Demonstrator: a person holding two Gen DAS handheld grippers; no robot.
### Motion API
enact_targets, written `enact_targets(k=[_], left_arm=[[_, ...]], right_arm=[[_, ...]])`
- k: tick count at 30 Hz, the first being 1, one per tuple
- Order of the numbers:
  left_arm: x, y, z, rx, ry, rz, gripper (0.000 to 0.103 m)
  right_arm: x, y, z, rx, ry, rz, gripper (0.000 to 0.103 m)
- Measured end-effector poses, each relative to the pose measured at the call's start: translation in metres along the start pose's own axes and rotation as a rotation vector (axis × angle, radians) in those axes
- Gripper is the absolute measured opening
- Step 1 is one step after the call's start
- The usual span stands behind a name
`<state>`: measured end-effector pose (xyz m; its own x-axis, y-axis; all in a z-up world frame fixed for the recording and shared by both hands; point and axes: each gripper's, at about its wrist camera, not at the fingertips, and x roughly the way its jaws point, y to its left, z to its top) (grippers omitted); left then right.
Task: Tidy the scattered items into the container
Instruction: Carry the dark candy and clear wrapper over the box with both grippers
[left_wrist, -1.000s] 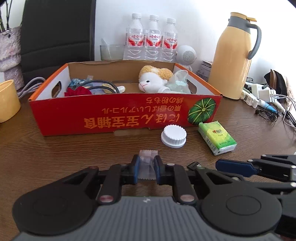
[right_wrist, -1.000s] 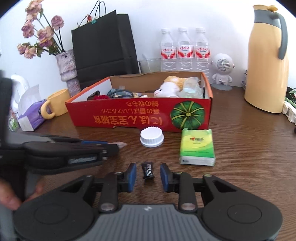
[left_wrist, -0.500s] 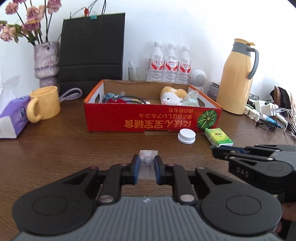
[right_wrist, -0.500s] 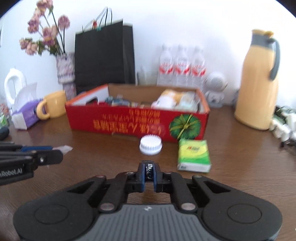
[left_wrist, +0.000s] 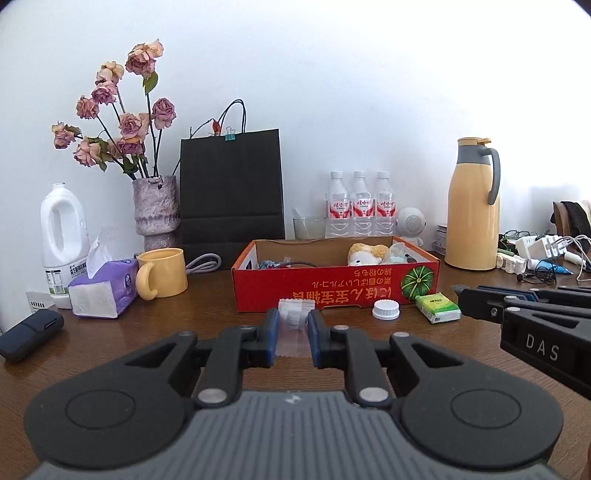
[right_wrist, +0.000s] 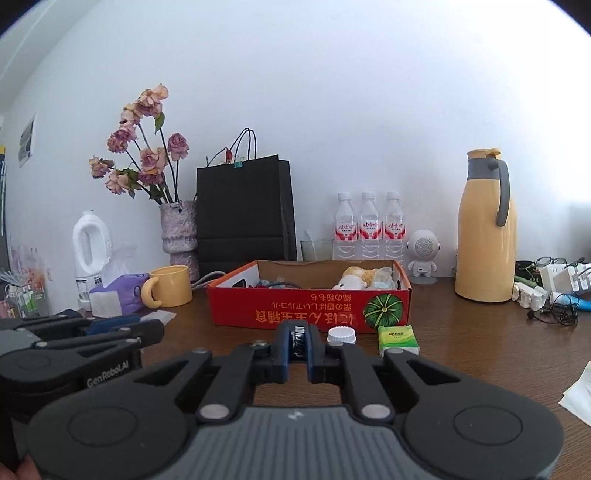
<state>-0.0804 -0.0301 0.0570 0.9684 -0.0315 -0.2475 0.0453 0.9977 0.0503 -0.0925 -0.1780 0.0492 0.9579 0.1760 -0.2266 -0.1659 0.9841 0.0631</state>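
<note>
While above table: left gripper (left_wrist: 291, 326) clamping clear packet (left_wrist: 294, 320), right gripper (right_wrist: 298, 341) perhaps dark sachet (right_wrist: 297, 339).

my right gripper (right_wrist: 298, 341) clamped on small dark packet (right_wrist: 297, 339), raised off table (right_wrist: 480, 354) | red box (right_wrist: 308, 308) ahead, plush toy (right_wrist: 354, 277) inside | white cap (right_wrist: 341, 335) and green tissue pack (right_wrist: 398, 339) just before box | my left gripper (right_wrist: 147, 326) at left edge

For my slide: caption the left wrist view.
Left gripper holding a clear plastic packet before the red cardboard box.
</note>
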Motion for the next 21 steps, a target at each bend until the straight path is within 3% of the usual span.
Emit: enact_targets(k=[3, 7, 12, 15, 17, 19, 21], left_arm=[[0.013, 0.002, 0.011, -0.021, -0.015, -0.028, 0.018], [0.067, 0.000, 0.038, -0.041, -0.048, -0.032, 0.018], [0.185, -0.002, 0.105, -0.045, -0.020, -0.048, 0.018], [0.262, -0.005, 0.134, -0.031, 0.071, -0.015, 0.018], [0.308, 0.000, 0.148, -0.049, 0.187, -0.038, 0.018], [0.351, 0.004, 0.158, -0.053, 0.311, -0.116, 0.018], [0.390, 0.009, 0.165, -0.089, 0.426, -0.121, 0.018]], right_arm=[[0.009, -0.008, 0.012, 0.025, -0.004, -0.010, 0.008], [0.063, -0.022, 0.043, 0.032, 0.018, 0.025, 0.008], [0.169, -0.040, 0.096, 0.024, 0.022, 0.048, 0.008], [0.239, -0.050, 0.124, 0.030, 0.111, 0.077, 0.008], [0.279, -0.057, 0.135, 0.013, 0.195, 0.114, 0.008], [0.319, -0.065, 0.143, 0.023, 0.308, 0.127, 0.008], [0.364, -0.074, 0.147, 0.044, 0.467, 0.147, 0.008]])
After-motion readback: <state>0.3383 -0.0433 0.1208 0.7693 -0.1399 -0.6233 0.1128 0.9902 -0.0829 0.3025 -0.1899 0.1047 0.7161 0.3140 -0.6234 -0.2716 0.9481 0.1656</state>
